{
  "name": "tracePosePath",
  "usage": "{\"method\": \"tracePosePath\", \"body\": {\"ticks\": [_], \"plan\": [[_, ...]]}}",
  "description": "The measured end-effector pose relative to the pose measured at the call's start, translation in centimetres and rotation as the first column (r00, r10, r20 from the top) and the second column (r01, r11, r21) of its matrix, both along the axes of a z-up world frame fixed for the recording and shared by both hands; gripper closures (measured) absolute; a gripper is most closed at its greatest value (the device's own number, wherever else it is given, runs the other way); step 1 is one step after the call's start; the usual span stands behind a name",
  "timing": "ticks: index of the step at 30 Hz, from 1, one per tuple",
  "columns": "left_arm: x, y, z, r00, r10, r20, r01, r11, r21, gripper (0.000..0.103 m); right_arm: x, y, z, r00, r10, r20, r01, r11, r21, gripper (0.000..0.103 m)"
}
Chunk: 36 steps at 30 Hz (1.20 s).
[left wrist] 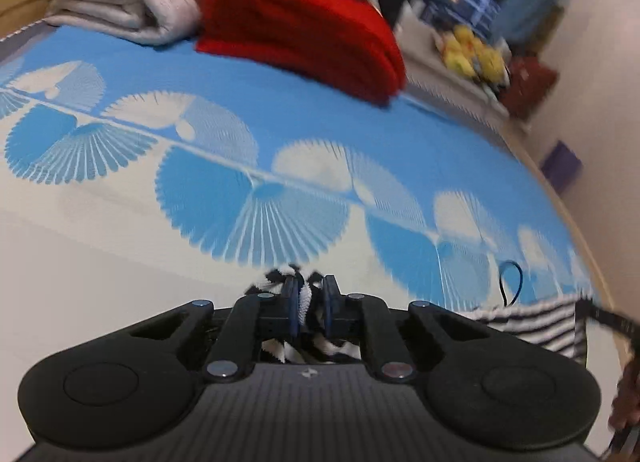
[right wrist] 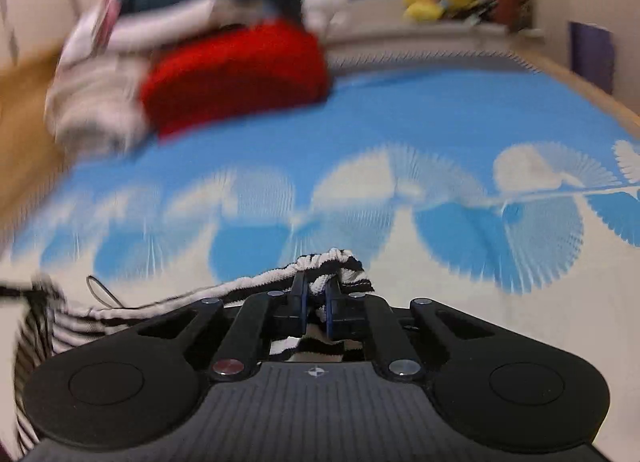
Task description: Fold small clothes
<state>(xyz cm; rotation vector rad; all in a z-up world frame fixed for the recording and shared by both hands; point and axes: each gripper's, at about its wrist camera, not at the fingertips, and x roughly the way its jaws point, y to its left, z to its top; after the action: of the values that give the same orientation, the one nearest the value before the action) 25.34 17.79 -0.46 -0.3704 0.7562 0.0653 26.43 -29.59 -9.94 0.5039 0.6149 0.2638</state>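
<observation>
1. Black-and-white striped fabric, a small garment (right wrist: 320, 266), is pinched at one end in your left gripper (left wrist: 311, 294) and at the other in your right gripper (right wrist: 316, 294), both clamped on it.
2. You hold it stretched between the two grippers, probably to straighten an edge for a fold.
3. It hangs above the blue and cream patterned mat (left wrist: 360, 133), bunched and ribbed at each pinch; motion blur hides its full shape.
4. A folded red cloth (left wrist: 304, 29) lies well beyond.
</observation>
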Motion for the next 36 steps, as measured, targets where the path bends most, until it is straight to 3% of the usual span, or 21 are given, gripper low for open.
{"method": "tracePosePath", "body": {"ticks": [3, 5, 6, 10, 12, 15, 17, 20, 24, 28, 31, 32, 33, 34, 36], "plan": [[1.9, -0.5, -0.6, 0.999, 0.047, 0.006, -0.047, 0.998, 0.029, 0.091, 1.7, 1.5, -0.7, 1.000, -0.024, -0.008, 0.023, 0.998, -0.063, 0.095], [3.2, -0.4, -1.4, 0.996, 0.091, -0.019, -0.090, 0.995, 0.051, 0.102, 3.0, 2.4, -1.8, 0.998, -0.039, -0.039, 0.034, 0.994, -0.103, 0.095], [3.7, 0.0, -1.7, 0.993, 0.112, -0.032, -0.110, 0.992, 0.059, 0.102, 3.6, 2.8, -2.4, 0.997, -0.049, -0.061, 0.042, 0.992, -0.115, 0.095], [5.3, 2.1, -3.6, 0.985, 0.130, -0.117, -0.131, 0.991, -0.002, 0.102, 5.8, 3.9, -5.2, 0.985, -0.056, -0.165, 0.036, 0.992, -0.123, 0.095], [5.1, 2.9, -3.6, 0.988, 0.099, -0.117, -0.104, 0.994, -0.039, 0.099, 7.0, 5.0, -6.9, 0.968, 0.002, -0.250, -0.037, 0.991, -0.132, 0.087], [3.9, 3.7, -2.9, 0.996, 0.017, -0.085, -0.019, 1.000, -0.023, 0.082, 6.6, 5.0, -7.3, 0.954, 0.025, -0.299, -0.070, 0.987, -0.142, 0.079], [3.1, 4.1, -3.4, 0.994, -0.036, -0.103, 0.033, 0.999, -0.022, 0.076, 5.9, 3.4, -5.9, 0.970, 0.031, -0.242, -0.057, 0.993, -0.104, 0.073], [2.2, 4.1, -4.4, 0.986, -0.102, -0.134, 0.104, 0.995, 0.004, 0.067, 4.2, 0.4, -4.8, 0.988, 0.052, -0.144, -0.061, 0.996, -0.061, 0.054], [1.9, 3.3, -5.1, 0.977, -0.167, -0.132, 0.174, 0.984, 0.039, 0.043, 3.3, -2.2, -6.6, 0.981, 0.073, -0.178, -0.088, 0.993, -0.079, 0.052], [2.5, 2.3, -6.5, 0.968, -0.181, -0.174, 0.198, 0.976, 0.087, 0.043, 3.5, -2.0, -8.2, 0.970, 0.123, -0.209, -0.147, 0.984, -0.103, 0.052], [3.0, 1.5, -7.2, 0.963, -0.198, -0.185, 0.221, 0.969, 0.114, 0.050, 4.1, -0.2, -9.4, 0.957, 0.161, -0.240, -0.202, 0.967, -0.158, 0.053], [3.2, 1.2, -7.4, 0.960, -0.202, -0.191, 0.229, 0.965, 0.127, 0.074, 4.4, 0.5, -9.6, 0.953, 0.174, -0.248, -0.223, 0.957, -0.185, 0.058], [3.4, 1.1, -7.6, 0.956, -0.213, -0.201, 0.242, 0.961, 0.134, 0.100, 4.6, 1.3, -9.9, 0.951, 0.179, -0.254, -0.238, 0.946, -0.221, 0.088], [3.5, 1.1, -7.5, 0.956, -0.217, -0.196, 0.248, 0.957, 0.149, 0.101, 4.7, 1.8, -9.8, 0.951, 0.185, -0.248, -0.248, 0.935, -0.253, 0.103], [3.1, 1.6, -5.3, 0.988, -0.143, -0.066, 0.154, 0.959, 0.238, 0.101, 4.5, 1.5, -8.1, 0.978, 0.145, -0.152, -0.182, 0.945, -0.270, 0.102]]}}
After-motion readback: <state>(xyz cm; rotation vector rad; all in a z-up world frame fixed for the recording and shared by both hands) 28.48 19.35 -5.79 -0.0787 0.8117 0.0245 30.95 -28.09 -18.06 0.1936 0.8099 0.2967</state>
